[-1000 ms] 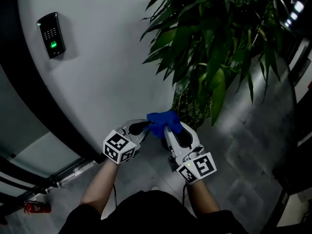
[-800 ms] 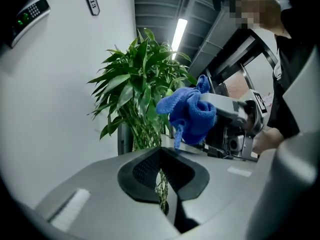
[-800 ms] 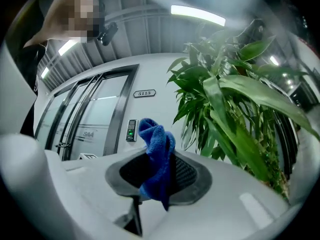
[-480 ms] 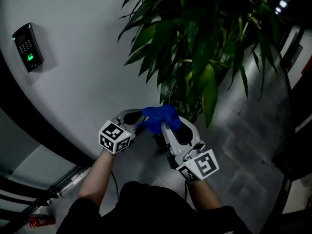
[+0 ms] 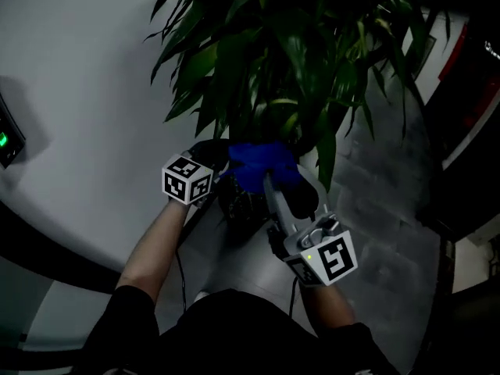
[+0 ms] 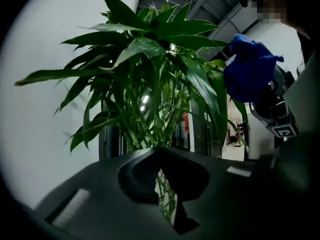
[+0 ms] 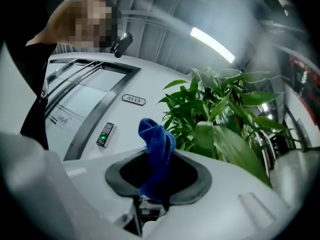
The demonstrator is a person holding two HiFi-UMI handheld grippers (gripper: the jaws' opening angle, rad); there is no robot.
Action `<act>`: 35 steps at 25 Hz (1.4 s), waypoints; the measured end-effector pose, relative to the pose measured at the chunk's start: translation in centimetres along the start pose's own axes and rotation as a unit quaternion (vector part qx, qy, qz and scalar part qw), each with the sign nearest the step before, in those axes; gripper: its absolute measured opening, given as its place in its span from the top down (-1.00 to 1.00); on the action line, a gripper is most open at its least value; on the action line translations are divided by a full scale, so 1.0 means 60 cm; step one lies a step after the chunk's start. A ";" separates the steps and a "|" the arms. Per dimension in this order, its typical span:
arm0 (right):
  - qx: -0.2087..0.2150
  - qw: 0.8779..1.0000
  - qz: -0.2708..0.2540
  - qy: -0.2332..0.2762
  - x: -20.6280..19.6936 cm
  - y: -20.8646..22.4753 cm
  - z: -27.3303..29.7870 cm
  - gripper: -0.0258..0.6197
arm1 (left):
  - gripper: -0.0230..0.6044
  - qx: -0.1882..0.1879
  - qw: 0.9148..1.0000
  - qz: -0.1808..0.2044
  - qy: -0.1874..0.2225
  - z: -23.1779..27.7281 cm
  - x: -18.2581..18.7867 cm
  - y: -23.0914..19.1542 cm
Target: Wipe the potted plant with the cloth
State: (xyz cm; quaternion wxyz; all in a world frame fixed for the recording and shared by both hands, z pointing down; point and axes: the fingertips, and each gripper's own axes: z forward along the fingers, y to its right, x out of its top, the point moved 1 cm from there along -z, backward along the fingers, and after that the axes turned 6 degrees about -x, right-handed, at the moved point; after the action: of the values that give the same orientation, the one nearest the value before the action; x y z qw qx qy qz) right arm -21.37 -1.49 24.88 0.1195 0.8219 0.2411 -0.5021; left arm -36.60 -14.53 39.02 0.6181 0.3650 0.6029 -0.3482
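Observation:
The potted plant (image 5: 289, 45) is a tall cluster of long green leaves filling the top of the head view; its dark pot (image 5: 238, 203) shows between my arms. My right gripper (image 5: 275, 180) is shut on a bunched blue cloth (image 5: 262, 166), which is raised just under the lowest leaves. In the right gripper view the cloth (image 7: 156, 154) sticks up out of the right gripper (image 7: 157, 184), with the plant (image 7: 225, 119) close behind. My left gripper (image 5: 217, 153) sits just left of the cloth, jaws shut and holding nothing. The left gripper (image 6: 160, 156) points at the plant's stems (image 6: 150, 74), with the cloth (image 6: 248, 69) at upper right.
A curved white wall (image 5: 78, 69) stands close on the left and carries an access keypad (image 5: 6, 139). Grey floor tiles (image 5: 383, 186) lie to the right of the plant. A dark doorway with a red edge (image 5: 457, 45) is at the far right.
Both grippers have come closer to the plant and up under its leaves, carrying the cloth along. The keypad has slid to the left edge of the head view.

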 end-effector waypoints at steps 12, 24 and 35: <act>-0.155 0.983 -0.079 0.060 0.046 0.035 0.117 0.60 | 0.91 -0.152 0.986 0.041 0.053 0.059 0.104 0.059; -0.172 0.976 -0.121 -0.058 -0.080 0.042 0.154 0.60 | 0.90 -0.187 0.978 0.077 0.045 0.045 0.109 0.092; -0.146 0.984 -0.053 -0.085 -0.128 0.044 0.120 0.60 | 0.91 -0.184 0.979 0.080 0.029 0.034 0.085 0.102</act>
State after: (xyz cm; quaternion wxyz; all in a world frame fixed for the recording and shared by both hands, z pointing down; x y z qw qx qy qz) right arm -28.46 -9.04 28.16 0.2316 0.7359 0.3443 -0.5350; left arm -30.13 -13.29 34.14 0.6833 0.3018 0.6429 -0.1696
